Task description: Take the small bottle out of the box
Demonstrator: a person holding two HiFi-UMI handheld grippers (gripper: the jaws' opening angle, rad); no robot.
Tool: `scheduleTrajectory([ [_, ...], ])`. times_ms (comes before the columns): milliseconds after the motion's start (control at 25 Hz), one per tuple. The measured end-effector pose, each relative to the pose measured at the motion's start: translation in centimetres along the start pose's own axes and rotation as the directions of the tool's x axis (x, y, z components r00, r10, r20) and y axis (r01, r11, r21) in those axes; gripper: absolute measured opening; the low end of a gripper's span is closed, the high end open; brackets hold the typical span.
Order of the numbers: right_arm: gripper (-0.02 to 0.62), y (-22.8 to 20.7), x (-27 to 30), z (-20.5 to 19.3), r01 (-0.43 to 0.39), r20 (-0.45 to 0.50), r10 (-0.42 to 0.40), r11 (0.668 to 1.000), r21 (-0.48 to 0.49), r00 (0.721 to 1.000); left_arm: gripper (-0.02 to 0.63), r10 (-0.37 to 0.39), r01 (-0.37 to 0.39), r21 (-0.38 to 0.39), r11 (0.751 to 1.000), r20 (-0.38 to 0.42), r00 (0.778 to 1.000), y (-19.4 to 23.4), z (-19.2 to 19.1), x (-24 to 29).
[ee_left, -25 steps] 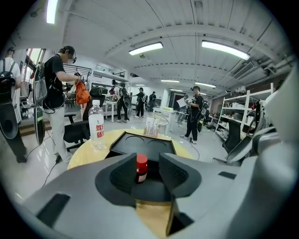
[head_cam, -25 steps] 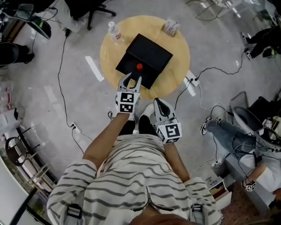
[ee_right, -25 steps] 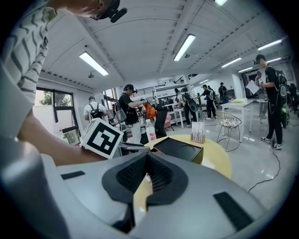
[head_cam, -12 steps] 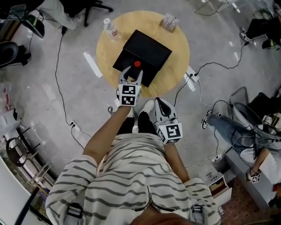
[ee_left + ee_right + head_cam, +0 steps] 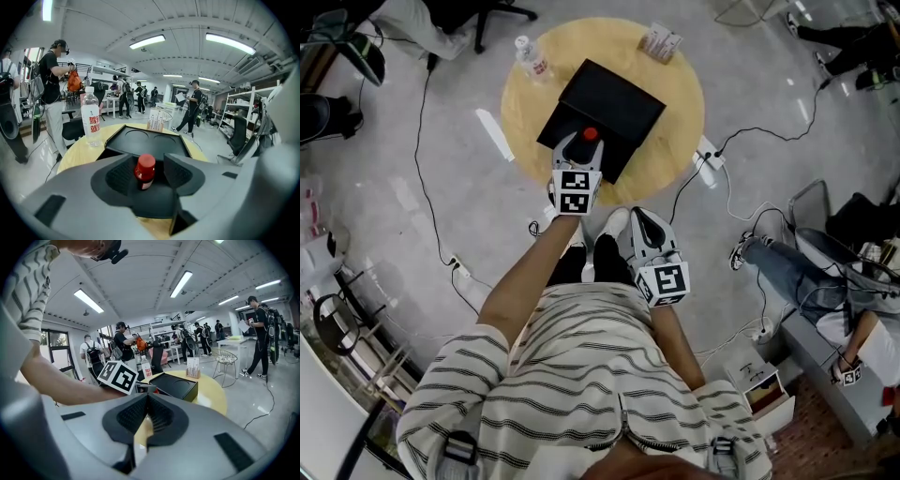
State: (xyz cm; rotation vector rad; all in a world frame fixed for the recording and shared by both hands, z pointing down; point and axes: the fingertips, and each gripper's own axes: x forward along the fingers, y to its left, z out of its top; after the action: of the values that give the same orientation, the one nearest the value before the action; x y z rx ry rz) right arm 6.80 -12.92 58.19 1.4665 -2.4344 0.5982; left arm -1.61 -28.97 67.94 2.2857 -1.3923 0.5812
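Left tongs (image 5: 149, 163) are out over the round tabletop (image 5: 675, 112), and their jaws have just been opening. They stand wide apart now, and right between them is the bottle (image 5: 145, 169), red cap up, upright! There's daylight between the cap and the right pad. The left pad sits closer, but neither is squeezing it. From the head view the red cap shows over the near end of the black box (image 5: 614, 98). The bottle's foot is tucked behind the tongs, so whether it stands inside the box or just at its edge can't be told.

Beyond it the box lies open, with two round hollows showing in its flat black panel. A clear water bottle (image 5: 90, 117) stands on the tabletop to the left of the box, and a card stand (image 5: 155, 120) is at the far rim.

Right tongs (image 5: 148, 397) hang back near the body, short of the tabletop, jaws pressed together with nothing in them.
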Motion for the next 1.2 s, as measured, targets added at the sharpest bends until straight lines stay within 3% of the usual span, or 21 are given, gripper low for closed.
scheduleTrajectory([
  [560,0.011,-0.5,0.2,-0.5,0.006,-0.022,-0.006,1.000,0.003,1.000,0.180,-0.001,0.001,0.006,1.000,-0.058,0.998,0.7,-1.5,2.3],
  [1200,0.011,-0.3,-0.1,-0.8,0.010,-0.017,-0.010,1.000,0.001,1.000,0.147,0.028,-0.025,0.054,0.998,-0.048,0.998,1.3,-2.2,1.3],
])
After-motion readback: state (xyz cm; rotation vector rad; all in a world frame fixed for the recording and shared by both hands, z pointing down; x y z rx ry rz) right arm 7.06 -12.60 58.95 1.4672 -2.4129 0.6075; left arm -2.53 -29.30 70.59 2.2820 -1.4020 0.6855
